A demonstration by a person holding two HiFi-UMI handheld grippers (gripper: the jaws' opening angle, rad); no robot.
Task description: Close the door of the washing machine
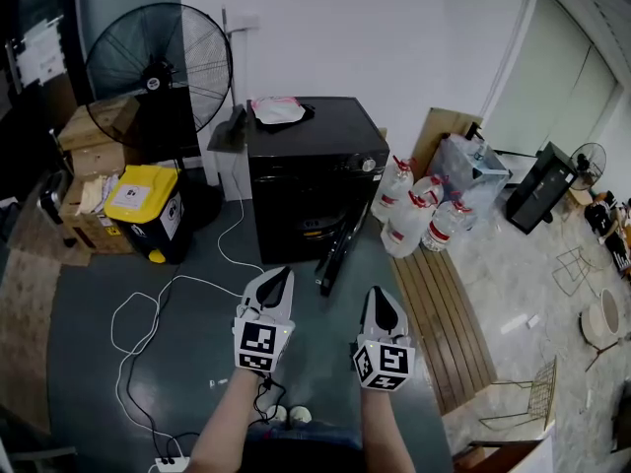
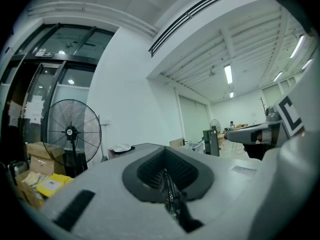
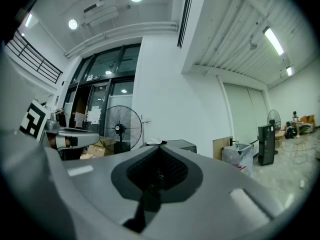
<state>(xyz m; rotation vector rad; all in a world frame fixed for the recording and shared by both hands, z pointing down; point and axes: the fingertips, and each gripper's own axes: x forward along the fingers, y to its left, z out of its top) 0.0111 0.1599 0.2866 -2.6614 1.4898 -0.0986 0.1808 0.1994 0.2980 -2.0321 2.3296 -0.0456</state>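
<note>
Head view: left claw (image 1: 285, 273) and right claw (image 1: 379, 293) both pressed together; one washing machine (image 1: 311, 166), four water jugs (image 1: 409, 223).

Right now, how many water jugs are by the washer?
4, clustered on the floor right of the washer: back-left jug, back-right jug, front-left jug, front-right jug. More could hide behind them.

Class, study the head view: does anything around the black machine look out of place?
Yes: the door of the washing machine stands swung open, jutting out from the front instead of sitting flush.
</note>
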